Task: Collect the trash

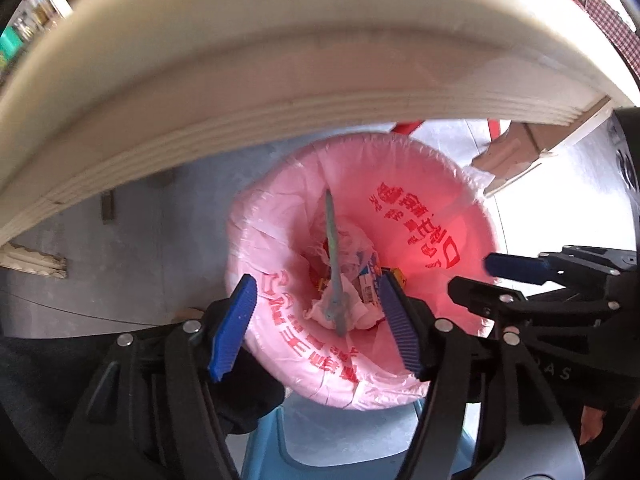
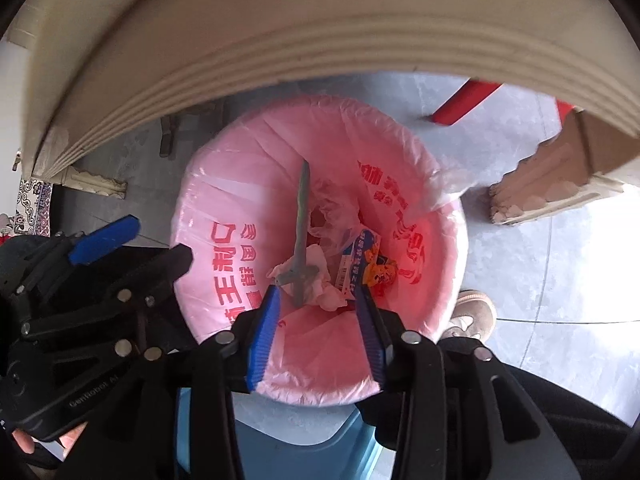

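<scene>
Left claw point(image 1: 316, 320), fingers spread and holding nothing, hangs over the mouth of the bin point(image 1: 360, 272); its blue pads point(image 1: 234, 328) frame the trash at the bottom. Right claw point(image 2: 320, 332) is likewise released and empty, directly above the same opening, and each claw appears at the edge of the other's view.

Setting, left to right: grey floor point(image 1: 132, 248) with a pale strip of moulding point(image 1: 36, 262) lying on it; the bin, lined with a pink bag point(image 2: 224, 216) printed in red characters and standing on a light blue stool point(image 2: 280, 444); a torn piece of cardboard point(image 2: 536, 184) on the floor to the right. The cream underside and stepped edge of the surface point(image 1: 280, 60) arches over the far rim of the bin.

Contents: a grey-green stick point(image 2: 300, 232) leans against the bag's far wall, its lower end on crumpled white tissue point(image 2: 320, 284); beside it lie clear plastic film point(image 2: 340, 220), a blue-and-white wrapper point(image 2: 356, 260) and an orange one point(image 2: 382, 274).

Clearance: the bin mouth is open beneath both claws; the surface's edge limits room above the far rim, and the two claws sit near each other.

Obscured: the bin's near rim is hidden by the claws' fingers, a red bar point(image 2: 464, 100) is cut off by the surface, and a shoe point(image 2: 472, 312) shows only in part. Motion blur softens the print.
</scene>
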Action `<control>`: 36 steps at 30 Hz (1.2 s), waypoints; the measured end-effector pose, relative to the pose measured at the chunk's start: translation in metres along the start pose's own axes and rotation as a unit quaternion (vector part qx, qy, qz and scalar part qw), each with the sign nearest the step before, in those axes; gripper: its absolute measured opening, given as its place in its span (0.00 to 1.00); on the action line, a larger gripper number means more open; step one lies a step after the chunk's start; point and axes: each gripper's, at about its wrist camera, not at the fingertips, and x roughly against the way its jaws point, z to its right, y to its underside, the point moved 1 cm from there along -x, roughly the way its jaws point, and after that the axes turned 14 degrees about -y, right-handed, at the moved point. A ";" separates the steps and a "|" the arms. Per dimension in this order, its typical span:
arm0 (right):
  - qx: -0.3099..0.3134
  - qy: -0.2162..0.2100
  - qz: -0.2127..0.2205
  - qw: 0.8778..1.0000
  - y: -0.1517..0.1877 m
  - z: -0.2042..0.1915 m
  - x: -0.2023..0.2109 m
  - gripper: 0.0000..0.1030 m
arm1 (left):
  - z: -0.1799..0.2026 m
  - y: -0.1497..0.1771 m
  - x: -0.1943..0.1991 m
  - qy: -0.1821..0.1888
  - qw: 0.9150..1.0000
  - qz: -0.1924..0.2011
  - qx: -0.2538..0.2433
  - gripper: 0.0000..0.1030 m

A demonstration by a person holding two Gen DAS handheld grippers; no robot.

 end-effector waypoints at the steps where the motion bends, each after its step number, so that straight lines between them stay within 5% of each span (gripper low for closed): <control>1: 0.005 0.011 0.012 1.000 0.002 -0.004 0.009 0.49 | -0.002 0.000 0.008 -0.003 1.000 0.008 0.004 0.63; 6: 0.022 0.038 0.069 0.997 0.009 -0.021 0.050 0.50 | -0.016 -0.003 0.053 -0.034 0.997 0.056 0.037 0.67; 11: 0.030 0.044 0.128 0.990 0.016 -0.040 0.102 0.50 | -0.022 -0.008 0.098 -0.023 0.994 0.091 0.061 0.70; 24: 0.088 0.106 0.284 0.949 0.028 -0.105 0.248 0.64 | -0.023 -0.012 0.225 -0.033 0.976 0.189 0.104 0.75; 36: 0.110 0.146 0.368 0.912 0.067 -0.143 0.327 0.73 | -0.019 0.000 0.285 -0.048 0.962 0.243 0.117 0.78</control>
